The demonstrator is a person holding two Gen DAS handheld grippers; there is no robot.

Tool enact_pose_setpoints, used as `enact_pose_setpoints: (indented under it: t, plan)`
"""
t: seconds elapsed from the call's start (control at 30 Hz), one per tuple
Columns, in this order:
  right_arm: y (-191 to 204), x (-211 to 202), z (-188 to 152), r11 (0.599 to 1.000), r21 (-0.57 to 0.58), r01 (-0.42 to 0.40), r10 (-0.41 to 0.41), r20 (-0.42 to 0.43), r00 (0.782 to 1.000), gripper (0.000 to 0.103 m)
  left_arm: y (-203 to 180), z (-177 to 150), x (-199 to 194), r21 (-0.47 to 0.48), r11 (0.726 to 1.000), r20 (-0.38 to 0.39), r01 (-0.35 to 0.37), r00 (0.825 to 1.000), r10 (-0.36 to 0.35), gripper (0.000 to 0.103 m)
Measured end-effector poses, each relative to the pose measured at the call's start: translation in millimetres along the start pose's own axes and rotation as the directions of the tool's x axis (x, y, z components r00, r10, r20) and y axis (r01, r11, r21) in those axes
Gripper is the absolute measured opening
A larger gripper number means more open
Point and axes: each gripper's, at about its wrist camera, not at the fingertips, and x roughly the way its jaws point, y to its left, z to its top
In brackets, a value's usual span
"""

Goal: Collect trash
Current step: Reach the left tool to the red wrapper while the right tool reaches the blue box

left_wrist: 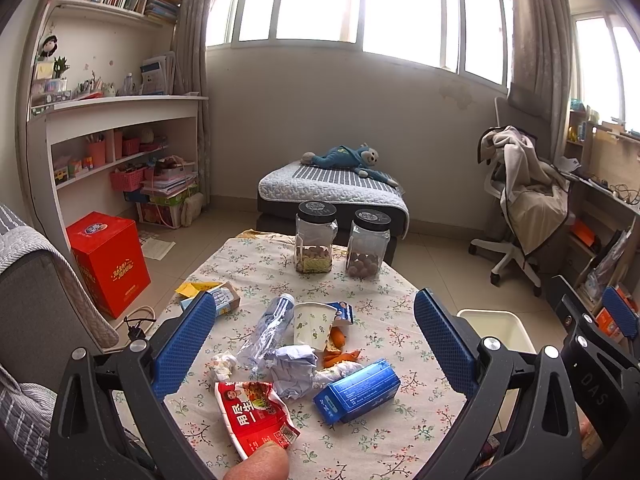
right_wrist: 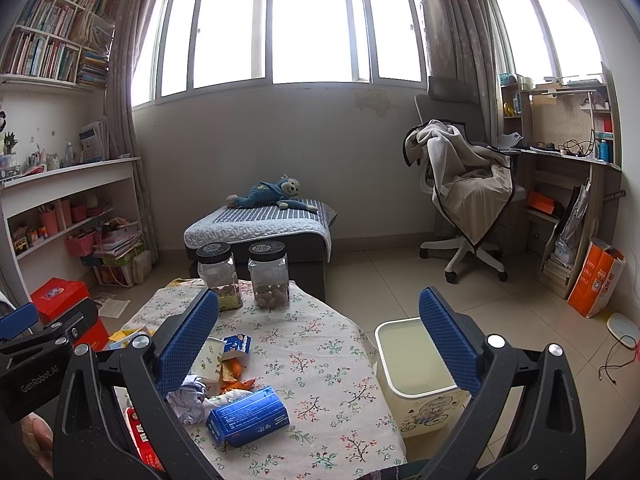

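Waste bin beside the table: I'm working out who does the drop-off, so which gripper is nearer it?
Right. The right gripper hangs open almost over the waste bin; the left gripper sits open above the table's trash, bin off to its right.

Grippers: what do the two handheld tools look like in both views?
Both the left gripper and right gripper share one design: black plastic frames with silver bolts and blue textured finger pads. Seen from the right wrist, the left unit's body reads "GenRobot.AI". No sleeves or cables on them show.
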Motion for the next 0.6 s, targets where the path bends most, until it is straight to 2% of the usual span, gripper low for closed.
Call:
enact_pose_setpoints:
  t: [0.3,0.43,0.5,0.6]
  plan:
    - [1.1,1.2,-2.0,1.000,-0.001,-0.002,0.002,-0.004,1.000,0.096,6.3,-6.0,5.0,-0.014,1.000,-0.016,-0.015,1.000,0.015,0.096]
    - [0.3,7.1,-7.1,1.000,0.004,-0.012,0.012,-0.037,0.999,0.096,22.2,-12.3,24.3,-0.064,0.997,-0.103,-0.047,0.994,0.040,0.096]
    - [0.0,21.3,-14.4,1.000,0.010,-0.028,0.029,-0.096,0.995,0.096,31.0,-14.2,35.4,-0.104,0.993,-0.152,-0.048,0.988,0.032,0.096]
    - [0.9,47.3,-29.0,0.999,0.018,-0.046,0.048,-0.202,0.978,0.096,47.5,-22.9,58.5,-0.149,0.988,-0.253,-0.049,0.967,0.010,0.096]
